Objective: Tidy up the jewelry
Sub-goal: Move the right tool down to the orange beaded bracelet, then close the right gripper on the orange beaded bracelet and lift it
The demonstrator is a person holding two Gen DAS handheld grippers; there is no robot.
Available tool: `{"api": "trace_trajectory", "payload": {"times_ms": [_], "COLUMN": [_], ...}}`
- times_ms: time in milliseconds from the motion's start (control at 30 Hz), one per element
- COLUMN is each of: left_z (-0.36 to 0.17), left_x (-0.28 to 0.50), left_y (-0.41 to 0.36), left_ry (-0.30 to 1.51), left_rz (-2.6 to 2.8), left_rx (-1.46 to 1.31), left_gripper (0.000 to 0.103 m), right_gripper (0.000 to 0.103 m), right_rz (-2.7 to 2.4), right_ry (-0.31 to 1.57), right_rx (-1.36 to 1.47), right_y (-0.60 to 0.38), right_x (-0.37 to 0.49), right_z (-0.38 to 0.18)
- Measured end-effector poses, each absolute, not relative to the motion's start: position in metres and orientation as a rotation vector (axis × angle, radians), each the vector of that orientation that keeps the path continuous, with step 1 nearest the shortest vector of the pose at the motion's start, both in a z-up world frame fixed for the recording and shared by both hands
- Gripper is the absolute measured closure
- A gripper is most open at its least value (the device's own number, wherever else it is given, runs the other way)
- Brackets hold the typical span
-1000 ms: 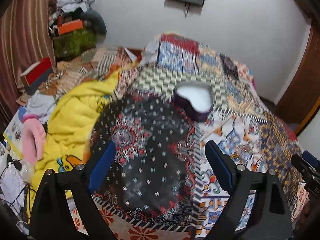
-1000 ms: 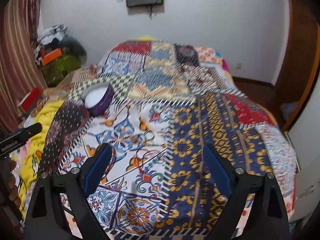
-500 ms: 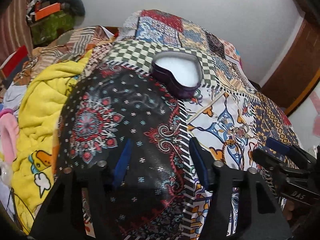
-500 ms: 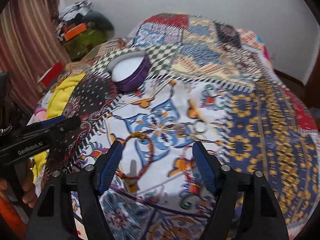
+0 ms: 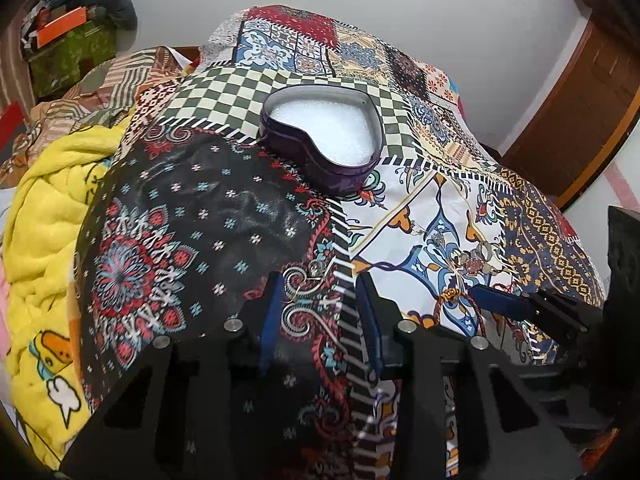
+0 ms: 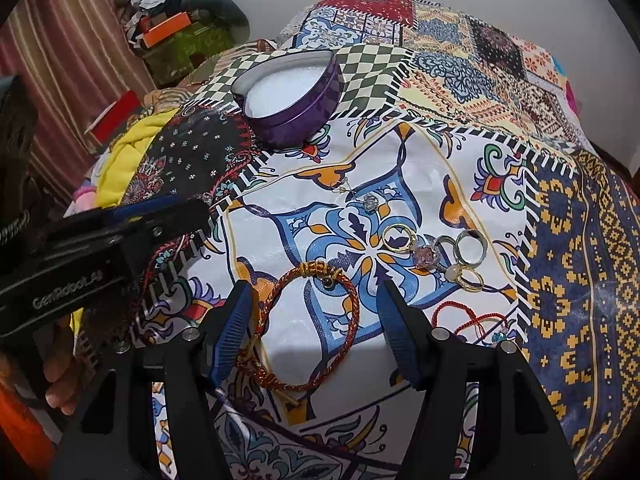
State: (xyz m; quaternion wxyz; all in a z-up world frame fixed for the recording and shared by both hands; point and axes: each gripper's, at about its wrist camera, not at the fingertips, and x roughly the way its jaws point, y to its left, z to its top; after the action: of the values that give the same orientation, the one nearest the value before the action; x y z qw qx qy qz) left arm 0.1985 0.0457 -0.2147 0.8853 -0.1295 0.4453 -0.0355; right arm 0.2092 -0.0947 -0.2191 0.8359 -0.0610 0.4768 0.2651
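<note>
A purple heart-shaped tin [image 5: 320, 140] with white foam inside sits open on the patchwork bedspread; it also shows in the right wrist view [image 6: 292, 100]. My left gripper [image 5: 318, 312] is open, low over a small earring [image 5: 312, 276] on the dark patch. My right gripper [image 6: 314, 320] is open, its fingers either side of a red-and-gold braided bracelet [image 6: 312, 320]. Several rings [image 6: 436, 248], a crystal earring [image 6: 368, 200] and a thin red cord bracelet [image 6: 468, 320] lie beyond and to the right.
A yellow blanket [image 5: 44, 220] is bunched at the bed's left edge. Boxes and clutter [image 5: 68, 44] stand by the far left wall. A wooden door [image 5: 580, 112] is at the right. The left gripper's body [image 6: 80, 256] reaches in beside the bracelet.
Both grippers have moved forward and down toward the bedspread. The left gripper's jaws have narrowed around the small earring. The right gripper now straddles the braided bracelet.
</note>
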Motion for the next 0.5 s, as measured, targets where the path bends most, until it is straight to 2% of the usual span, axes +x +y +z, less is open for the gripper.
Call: {"api": "trace_trajectory", "payload": {"times_ms": [167,333,400,500], "left_z": [-0.220,-0.222,-0.222,-0.223], "left_x": [0.205,0.211,0.214,0.216], "left_y": [0.039,0.039,0.039,0.039], "left_ry": [0.924,0.929,0.931,0.930], "left_rz": [-0.069,-0.052,-0.051,-0.052], "left_rx": [-0.230,-0.220,-0.220,-0.214], "left_gripper": [0.073,0.081,0.083,0.093], "right_gripper": [0.048,0.064,0.077,0.081], "right_rz": [0.548,0.523,0.514,0.513], "right_ry": [0.995,0.981,0.975,0.976], "right_rx": [-0.136,-0.130,-0.126,-0.107], "right_y": [-0.094,-0.094,-0.096,-0.099], "right_x": [0.211,0.214,0.215,0.217], "right_z": [-0.220,-0.219,-0.218,-0.218]}}
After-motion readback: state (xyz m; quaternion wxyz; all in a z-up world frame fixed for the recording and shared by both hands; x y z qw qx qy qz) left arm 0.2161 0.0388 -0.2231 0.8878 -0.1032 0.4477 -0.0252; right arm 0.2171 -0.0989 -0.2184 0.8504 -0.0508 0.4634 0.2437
